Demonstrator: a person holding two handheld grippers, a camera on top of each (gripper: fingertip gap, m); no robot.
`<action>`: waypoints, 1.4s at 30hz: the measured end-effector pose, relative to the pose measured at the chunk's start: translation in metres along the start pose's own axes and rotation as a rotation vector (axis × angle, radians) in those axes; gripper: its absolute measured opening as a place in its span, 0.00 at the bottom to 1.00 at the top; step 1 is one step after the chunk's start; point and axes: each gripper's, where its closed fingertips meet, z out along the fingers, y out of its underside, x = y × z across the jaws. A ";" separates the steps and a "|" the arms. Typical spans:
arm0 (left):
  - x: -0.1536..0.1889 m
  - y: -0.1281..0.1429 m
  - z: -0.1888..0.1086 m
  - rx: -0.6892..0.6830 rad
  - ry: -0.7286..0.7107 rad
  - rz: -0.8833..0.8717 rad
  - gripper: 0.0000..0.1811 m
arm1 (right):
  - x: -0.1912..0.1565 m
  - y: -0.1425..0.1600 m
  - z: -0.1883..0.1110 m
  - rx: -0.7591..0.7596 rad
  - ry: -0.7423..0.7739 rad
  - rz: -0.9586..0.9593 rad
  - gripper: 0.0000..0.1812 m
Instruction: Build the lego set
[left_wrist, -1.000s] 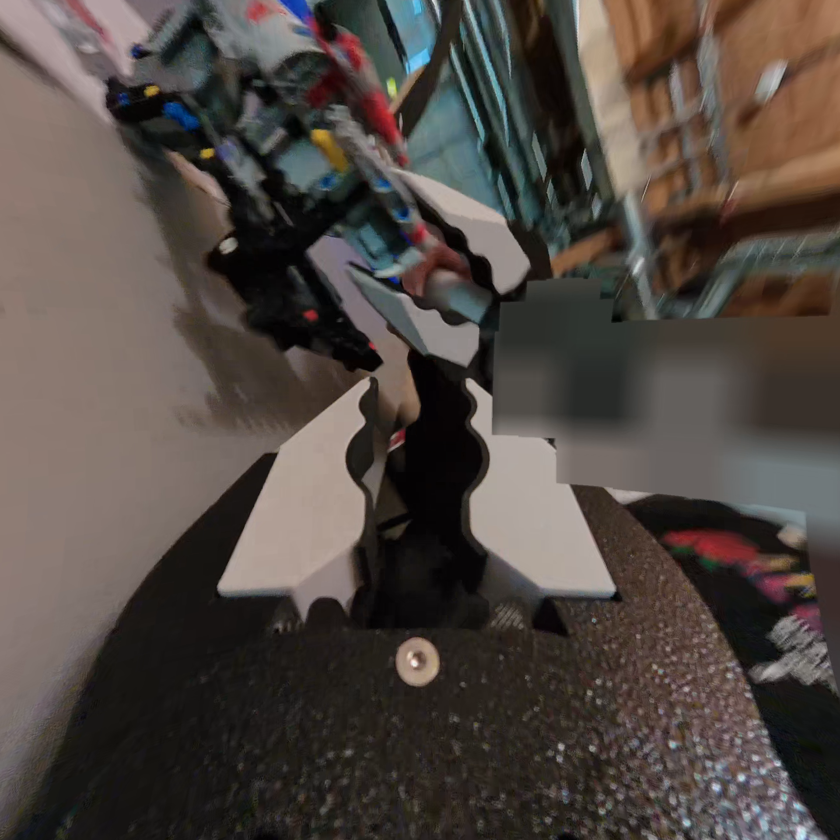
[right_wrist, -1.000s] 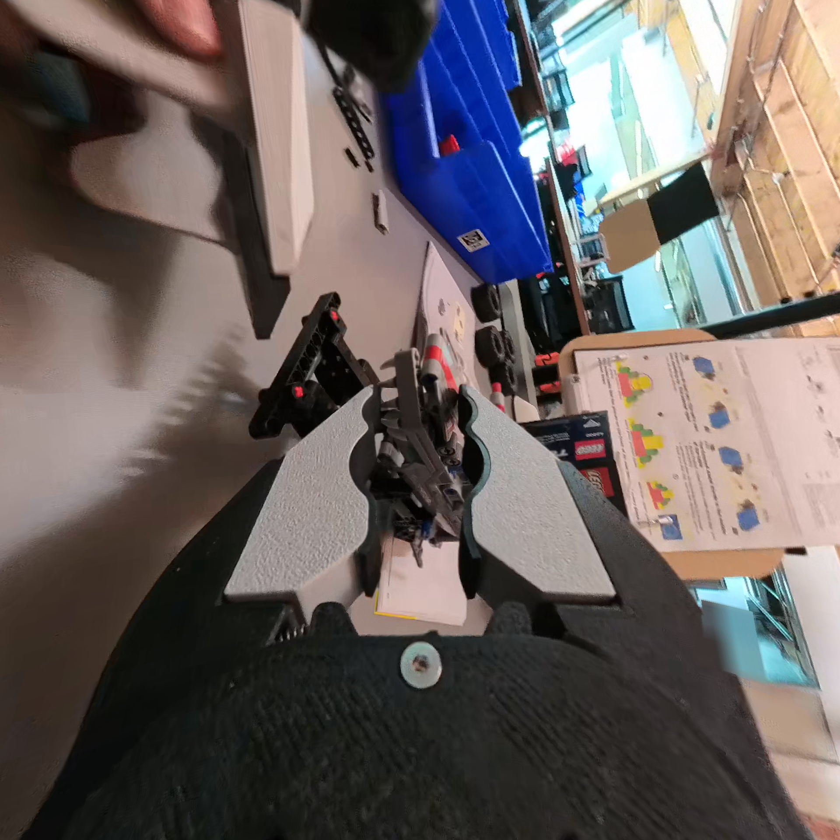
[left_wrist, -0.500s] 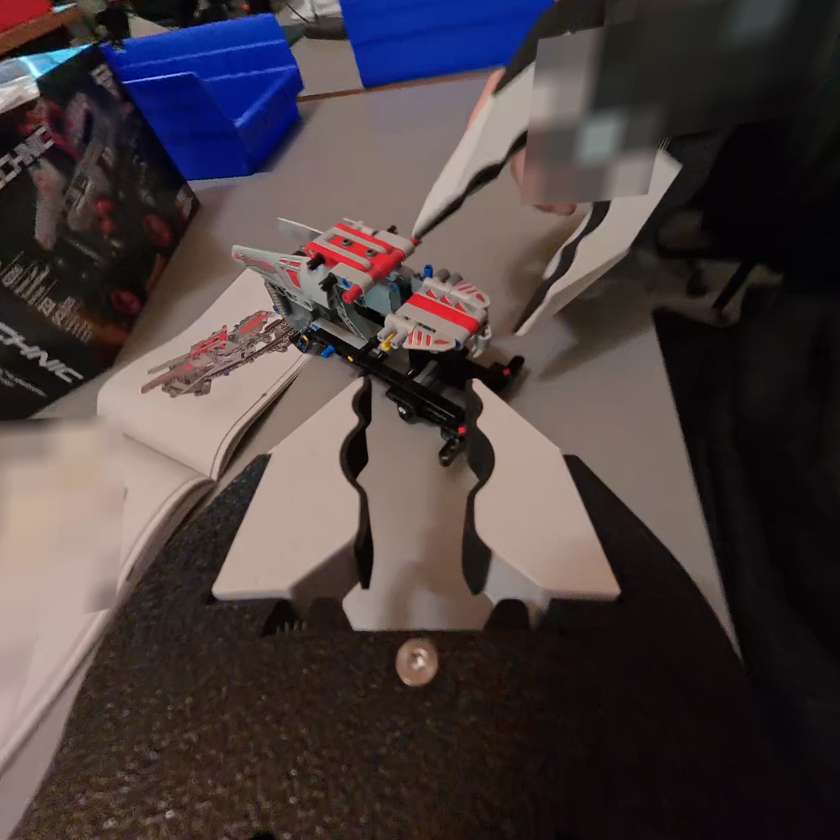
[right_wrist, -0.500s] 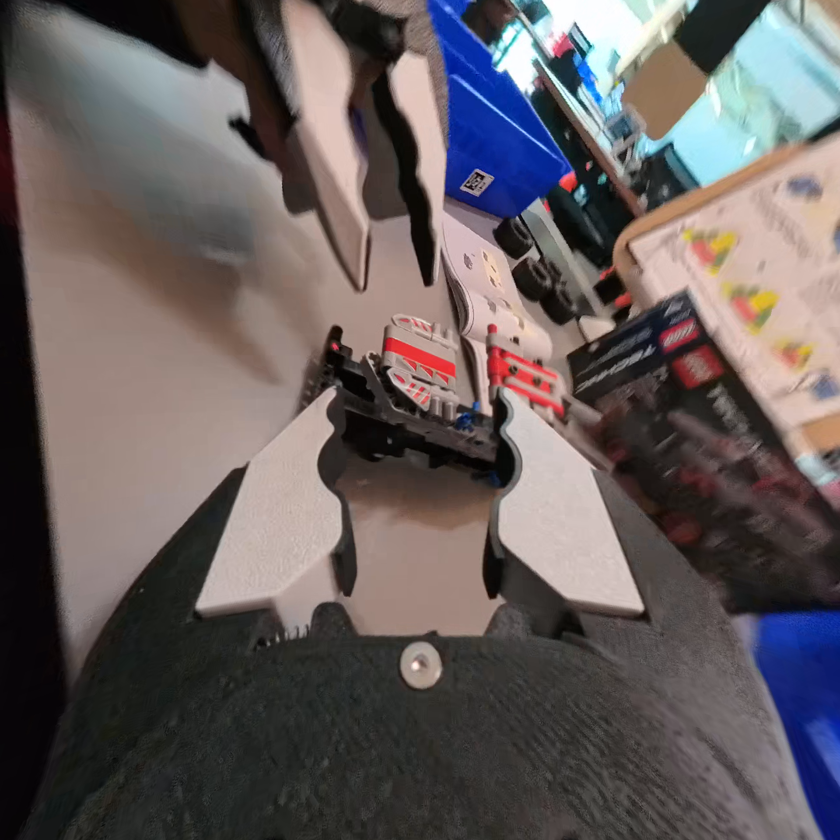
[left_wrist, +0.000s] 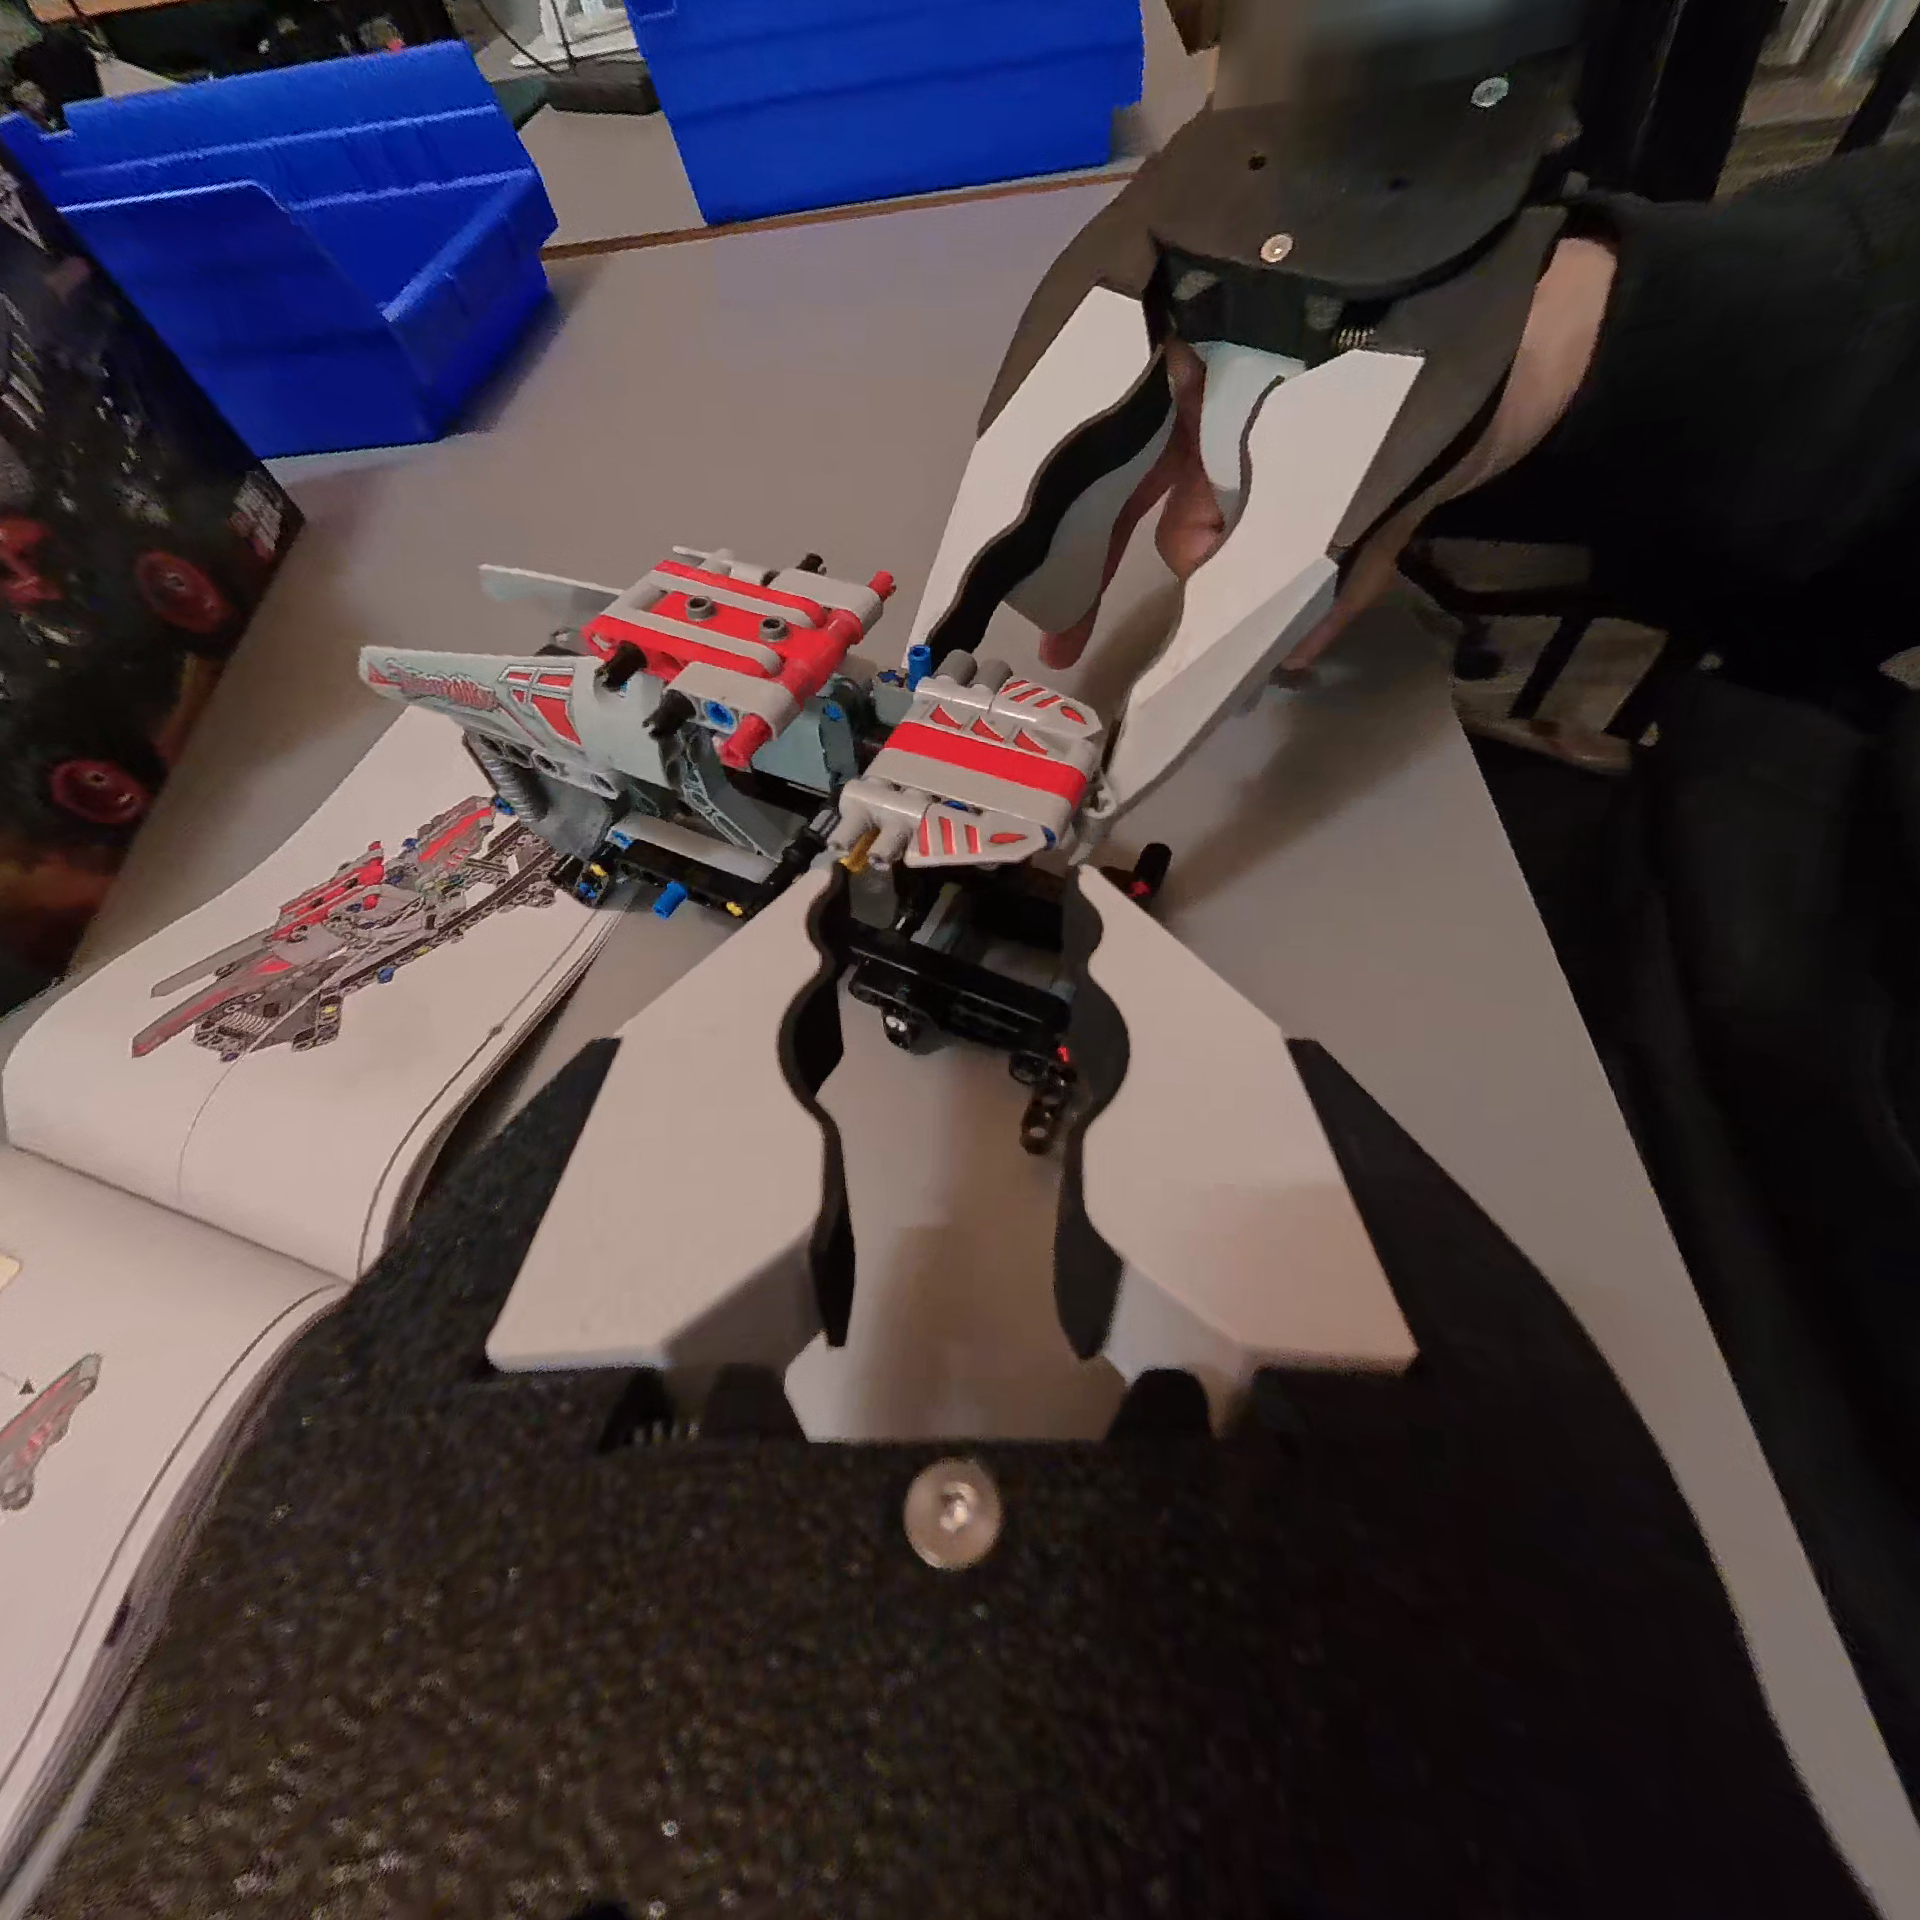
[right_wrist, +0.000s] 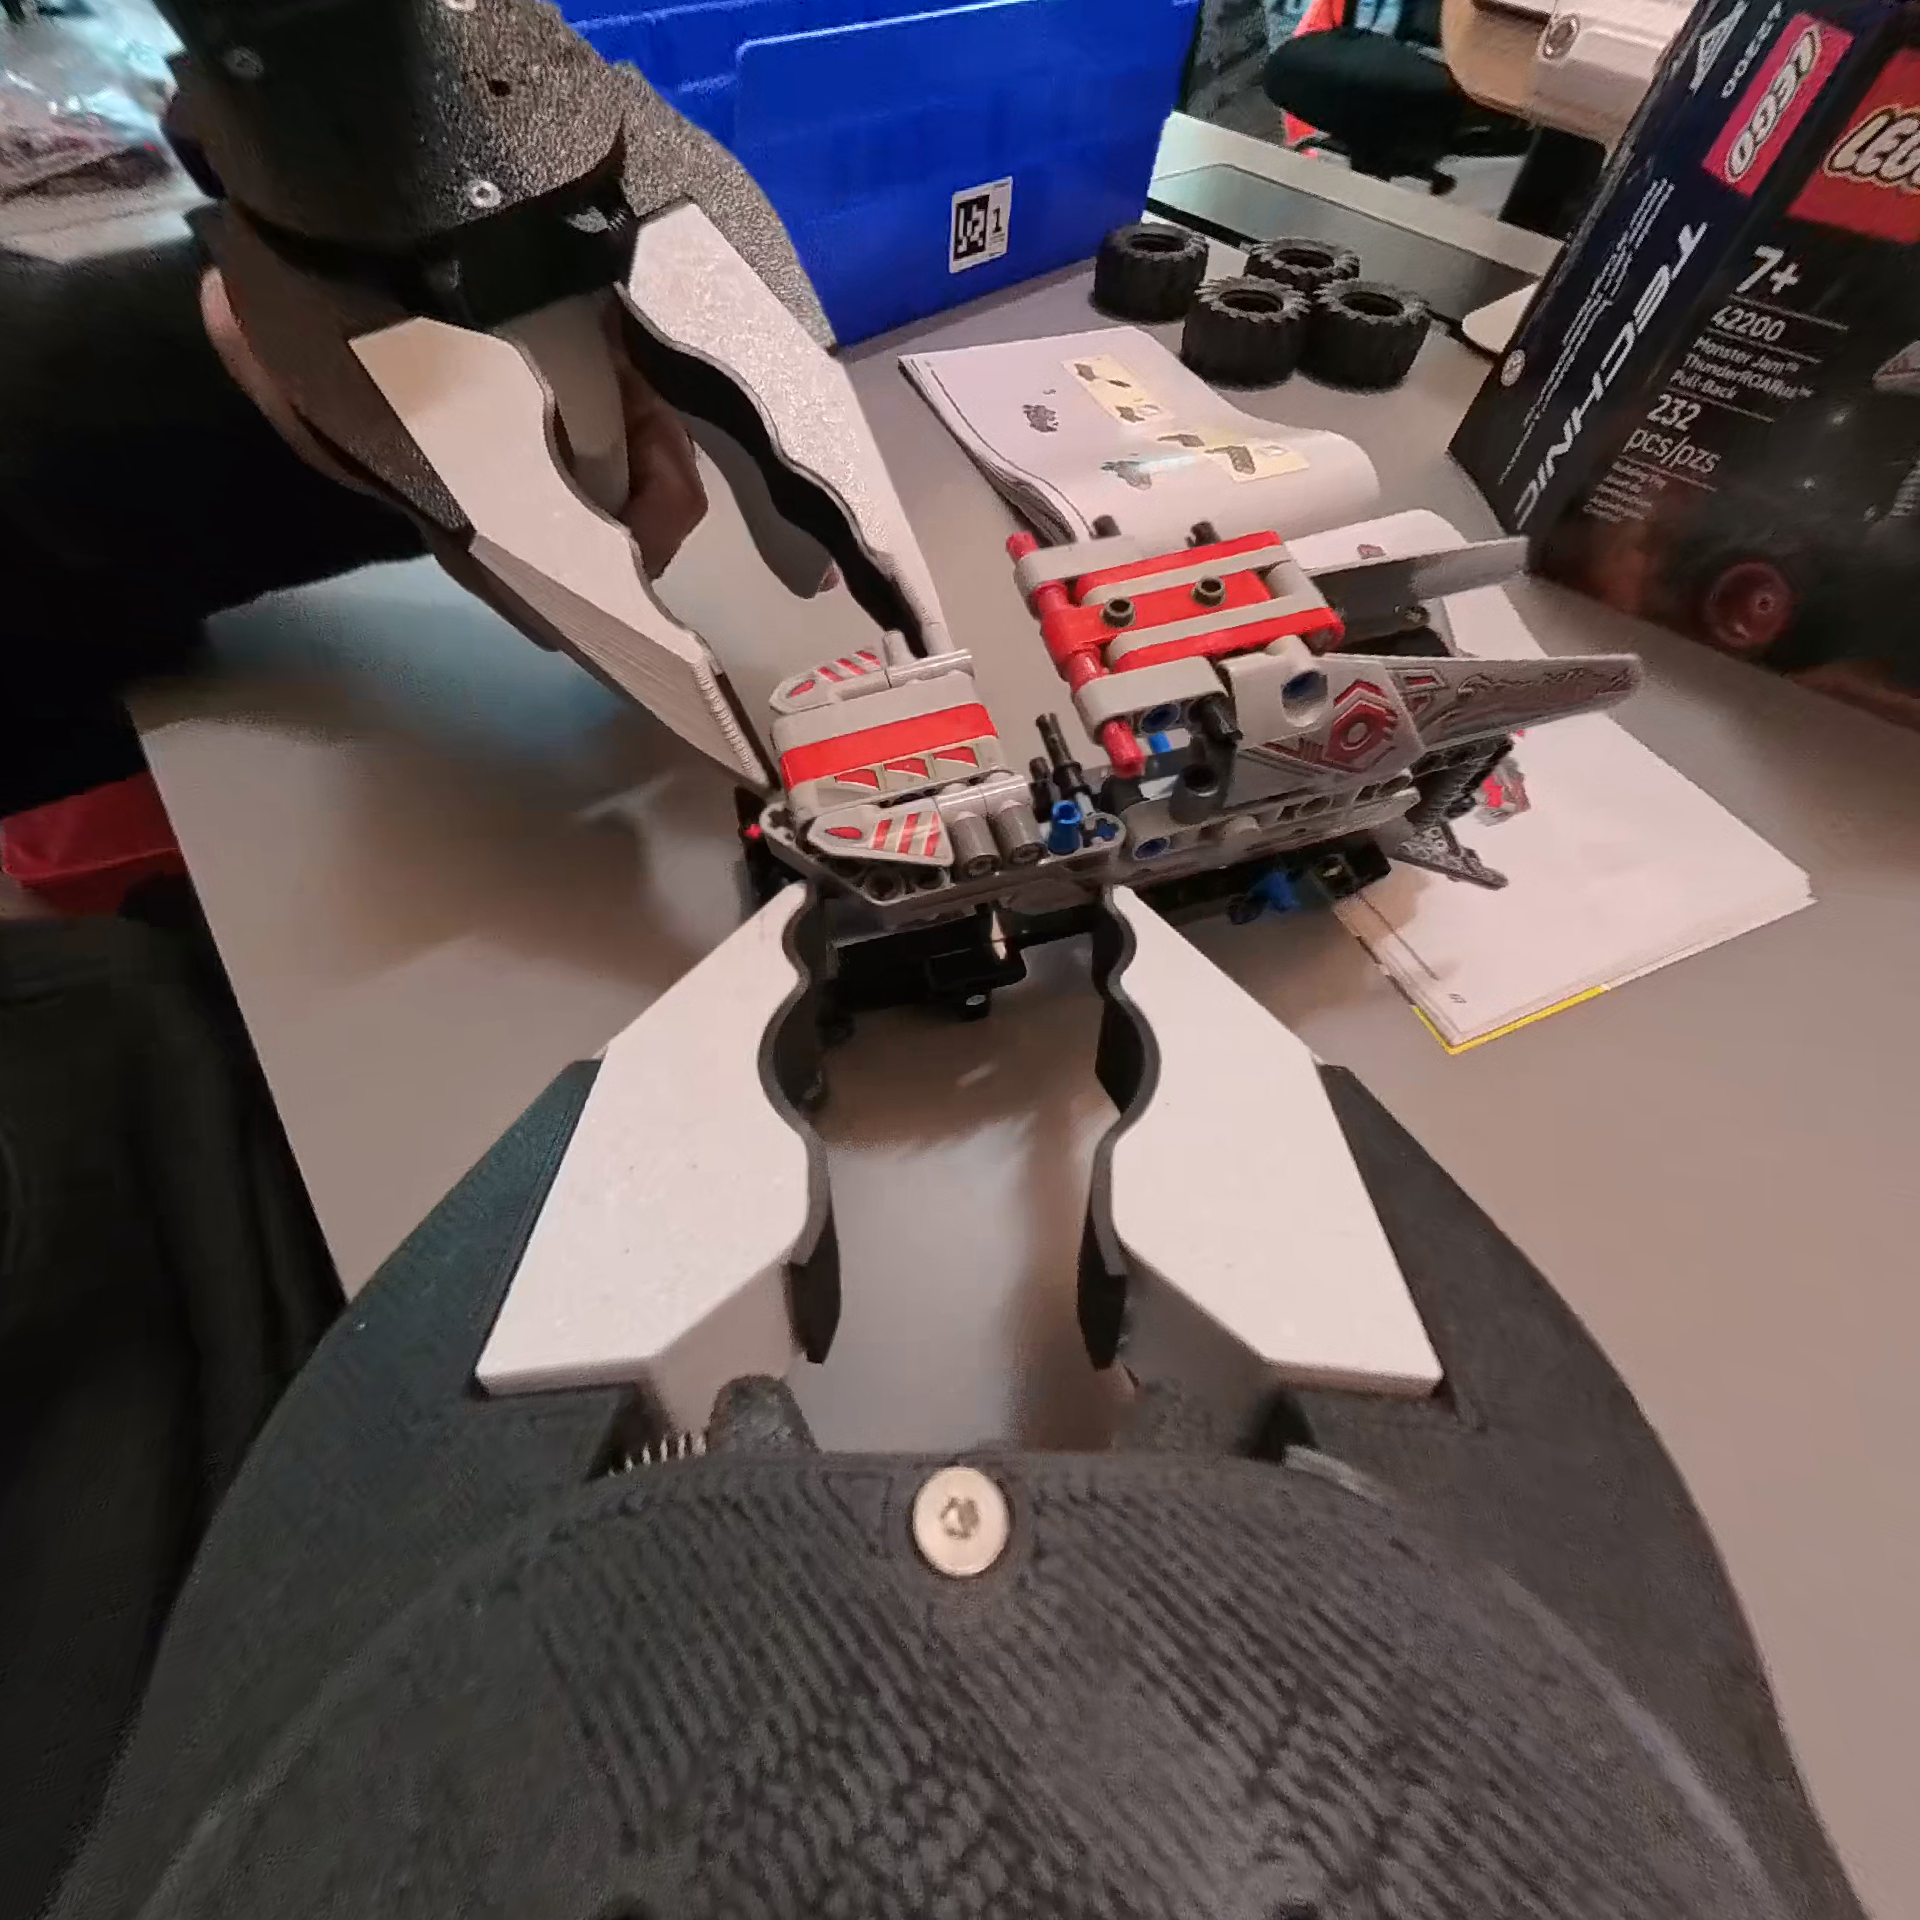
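Observation:
The part-built lego model (left_wrist: 727, 675), grey and red panels on a black chassis, lies on the grey table (left_wrist: 1351, 987). It also shows in the right wrist view (right_wrist: 1174, 613). My left gripper (left_wrist: 951, 894) is open, its tips on either side of the black rear chassis just below the rear panel. My right gripper (right_wrist: 956, 904) is open, its tips either side of the same chassis from the opposite side. Each gripper shows in the other's view, the right (left_wrist: 1023, 727) and the left (right_wrist: 847, 712), both at the rear panel. I cannot tell whether any finger touches the model.
An open instruction booklet (left_wrist: 312, 935) lies under the model's front, also seen in the right wrist view (right_wrist: 1143, 447). The set's box (right_wrist: 1714, 364) and several black tyres (right_wrist: 1299, 312) stand beyond. Blue bins (left_wrist: 291, 260) are at the back. The table edge (left_wrist: 1507, 831) runs near the model's rear. Less than 4 cm separates the two grippers' tips.
A second ago my right gripper held the model tilted in the air. It has opened, and the model now lies on the table with both grippers at its rear end.

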 end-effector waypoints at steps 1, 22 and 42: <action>0.000 -0.002 0.003 0.004 -0.018 -0.003 0.19 | 0.002 0.001 -0.003 -0.001 -0.005 -0.022 0.27; 0.016 -0.007 0.026 0.012 -0.117 -0.064 0.17 | 0.002 0.009 -0.013 -0.006 -0.056 0.026 0.34; -0.005 -0.014 -0.013 -0.006 -0.254 -0.048 0.17 | 0.041 0.009 -0.040 -0.027 -0.087 -0.044 0.38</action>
